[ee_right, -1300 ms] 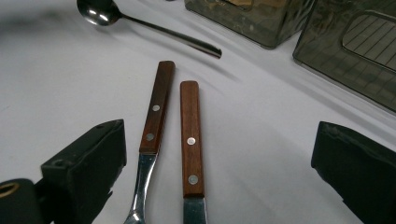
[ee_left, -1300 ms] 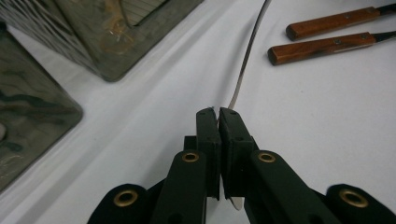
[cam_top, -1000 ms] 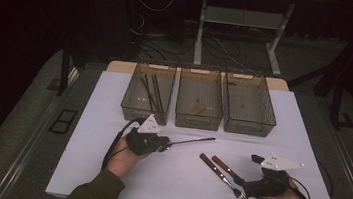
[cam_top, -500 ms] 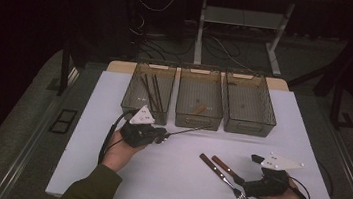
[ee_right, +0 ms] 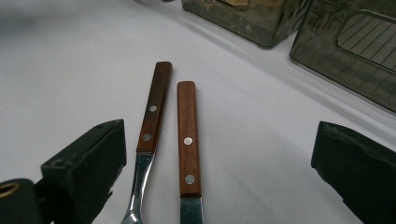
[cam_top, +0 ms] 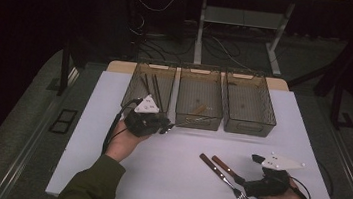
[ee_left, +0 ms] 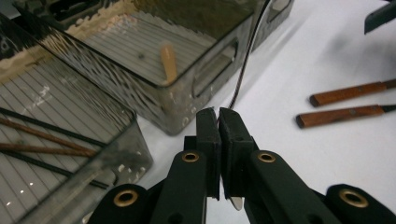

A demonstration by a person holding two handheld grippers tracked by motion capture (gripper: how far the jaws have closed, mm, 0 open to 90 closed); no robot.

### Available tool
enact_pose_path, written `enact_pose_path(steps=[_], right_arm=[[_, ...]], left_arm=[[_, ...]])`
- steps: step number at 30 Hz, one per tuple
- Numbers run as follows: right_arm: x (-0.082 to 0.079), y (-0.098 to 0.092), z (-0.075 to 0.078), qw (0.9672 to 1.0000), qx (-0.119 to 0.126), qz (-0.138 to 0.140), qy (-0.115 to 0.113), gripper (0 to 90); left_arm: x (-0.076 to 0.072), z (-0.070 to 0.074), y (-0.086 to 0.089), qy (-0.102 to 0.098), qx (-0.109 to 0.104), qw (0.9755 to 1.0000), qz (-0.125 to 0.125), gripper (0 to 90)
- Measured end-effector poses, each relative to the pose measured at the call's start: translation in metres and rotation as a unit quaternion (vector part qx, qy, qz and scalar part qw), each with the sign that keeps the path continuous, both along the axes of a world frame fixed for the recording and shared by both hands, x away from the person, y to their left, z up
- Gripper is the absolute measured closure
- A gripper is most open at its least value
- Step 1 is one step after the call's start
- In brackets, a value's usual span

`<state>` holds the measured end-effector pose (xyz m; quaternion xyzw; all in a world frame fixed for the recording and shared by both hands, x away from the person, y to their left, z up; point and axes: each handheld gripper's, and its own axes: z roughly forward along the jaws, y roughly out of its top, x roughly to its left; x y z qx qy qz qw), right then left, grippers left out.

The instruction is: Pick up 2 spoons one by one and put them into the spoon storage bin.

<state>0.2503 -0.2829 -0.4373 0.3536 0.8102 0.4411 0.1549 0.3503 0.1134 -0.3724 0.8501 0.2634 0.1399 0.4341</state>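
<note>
The left gripper (ee_left: 218, 116) has its jaws pressed together on the end of a thin dark utensil (cam_top: 193, 121), whose slim handle runs away from the jaws toward the front wall of the middle bin (cam_top: 197, 118); in the high view its long axis lies nearly level, slanting slightly up to the right, clear of the desk (cam_top: 111, 122). What kind of utensil it is cannot be told. The gripper hangs just in front of the gap between the left bin (cam_top: 139, 77), which holds several dark sticks, and the middle bin, where a pale short piece (ee_left: 168, 60) lies. No brand, label or writing can be read anywhere. The right gripper (ee_right: 219, 186) rests low on the desk near its front right corner, jaws wide apart, with two wood-handled pieces between them untouched: a fork (ee_right: 149, 126) and its neighbour (ee_right: 187, 135), side by side, handles pointing away toward the bins.
</note>
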Motion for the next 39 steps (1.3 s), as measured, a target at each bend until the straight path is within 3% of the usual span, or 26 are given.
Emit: enact_pose_path(steps=[7, 16, 17, 26, 39], right_arm=[[-0.001, 0.000, 0.000, 1.0000, 0.002, -0.001, 0.002, 3.5], [0.000, 0.000, 0.000, 1.0000, 0.001, -0.001, -0.001, 3.5], [0.000, 0.000, 0.000, 1.0000, 0.002, -0.001, -0.001, 3.5], [0.000, -0.001, 0.001, 1.0000, 0.003, -0.001, -0.002, 3.5], [-0.001, -0.002, 0.001, 1.0000, 0.004, 0.000, -0.003, 3.5]], left_arm=[[0.015, 0.012, -0.006, -0.004, -0.002, 0.9999, 0.011, 87.0], [0.034, 0.026, -0.014, -0.010, 0.013, 0.9996, 0.024, 87.0], [0.036, 0.027, -0.016, -0.009, 0.007, 0.9995, 0.029, 87.0], [0.055, 0.035, -0.029, -0.017, 0.027, 0.9977, 0.060, 87.0], [0.078, 0.027, -0.050, -0.007, 0.033, 0.9937, 0.107, 87.0]])
